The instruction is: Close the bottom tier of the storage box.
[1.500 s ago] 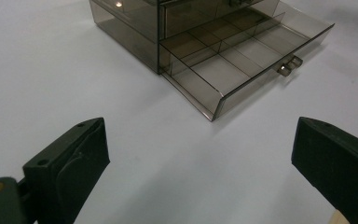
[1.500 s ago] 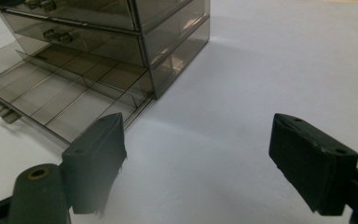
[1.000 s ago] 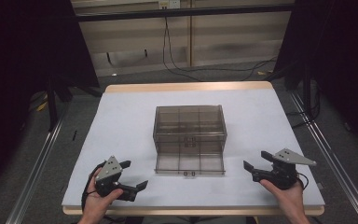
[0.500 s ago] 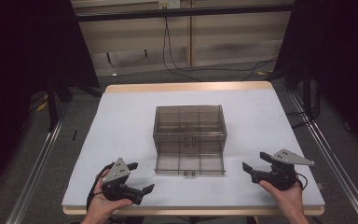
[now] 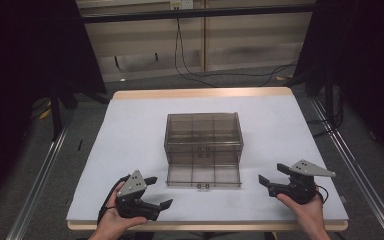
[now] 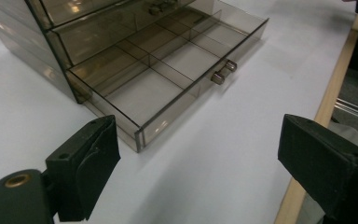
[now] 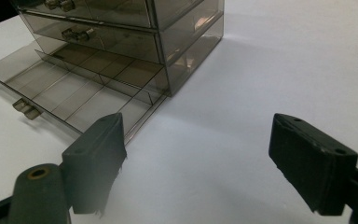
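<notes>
A smoky clear plastic drawer cabinet [image 5: 203, 132] stands mid-table. Its bottom drawer [image 5: 203, 176] is pulled out toward me, empty, split by dividers, with two small knobs [image 6: 223, 72] on its front. My left gripper [image 5: 161, 191] is held low at the front left, just left of the drawer's front corner. Its jaws are open and have just been closing a little, with nothing between them [image 6: 198, 154]. My right gripper [image 5: 271, 174] hovers at the front right, open and empty, facing the drawer's [image 7: 74, 88] right side and the cabinet [image 7: 168, 23].
The white table [image 5: 130, 130] has a wooden front edge [image 6: 326, 107] close under my left gripper. Metal rails [image 5: 40, 175] run along both sides of the table. Cables [image 5: 195, 75] lie on the floor behind it.
My left gripper has moved right along the front edge toward the drawer's front left corner. The right gripper has stayed put.
</notes>
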### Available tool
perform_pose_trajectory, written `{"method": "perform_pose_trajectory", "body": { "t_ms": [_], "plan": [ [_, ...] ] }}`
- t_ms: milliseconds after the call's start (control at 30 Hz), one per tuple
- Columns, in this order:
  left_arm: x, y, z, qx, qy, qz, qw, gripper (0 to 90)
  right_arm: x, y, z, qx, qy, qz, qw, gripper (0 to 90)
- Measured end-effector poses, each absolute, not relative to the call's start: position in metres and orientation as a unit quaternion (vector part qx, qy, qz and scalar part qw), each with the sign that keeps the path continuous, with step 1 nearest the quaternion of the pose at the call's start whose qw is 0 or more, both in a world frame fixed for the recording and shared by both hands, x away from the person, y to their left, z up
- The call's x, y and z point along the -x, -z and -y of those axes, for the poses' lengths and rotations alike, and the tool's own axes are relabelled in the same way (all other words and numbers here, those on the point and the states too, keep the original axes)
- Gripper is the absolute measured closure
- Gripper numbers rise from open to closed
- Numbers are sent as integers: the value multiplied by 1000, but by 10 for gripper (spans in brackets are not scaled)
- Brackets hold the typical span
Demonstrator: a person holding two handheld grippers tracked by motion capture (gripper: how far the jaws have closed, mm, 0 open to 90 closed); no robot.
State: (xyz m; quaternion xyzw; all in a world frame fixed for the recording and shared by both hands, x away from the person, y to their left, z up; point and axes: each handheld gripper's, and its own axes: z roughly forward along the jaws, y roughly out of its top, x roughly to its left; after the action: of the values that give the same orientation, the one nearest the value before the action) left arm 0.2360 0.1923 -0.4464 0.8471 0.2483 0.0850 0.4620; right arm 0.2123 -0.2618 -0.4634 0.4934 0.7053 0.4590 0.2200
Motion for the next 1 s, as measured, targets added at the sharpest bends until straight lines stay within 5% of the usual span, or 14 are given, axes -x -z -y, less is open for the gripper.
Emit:
{"method": "perform_pose_trajectory", "body": {
  "t_ms": [233,700,1000],
  "plan": [
    [-238,438,-181,-860,-70,-242,443,171,-213,463,261,-492,-461,-705,221,179],
    [-253,431,-160,-880,-37,-172,442,532,-214,464,258,-489,-461,-711,205,162],
    [-259,432,-140,-880,-29,-157,448,608,-213,464,258,-488,-460,-713,205,162]
  ]
}}
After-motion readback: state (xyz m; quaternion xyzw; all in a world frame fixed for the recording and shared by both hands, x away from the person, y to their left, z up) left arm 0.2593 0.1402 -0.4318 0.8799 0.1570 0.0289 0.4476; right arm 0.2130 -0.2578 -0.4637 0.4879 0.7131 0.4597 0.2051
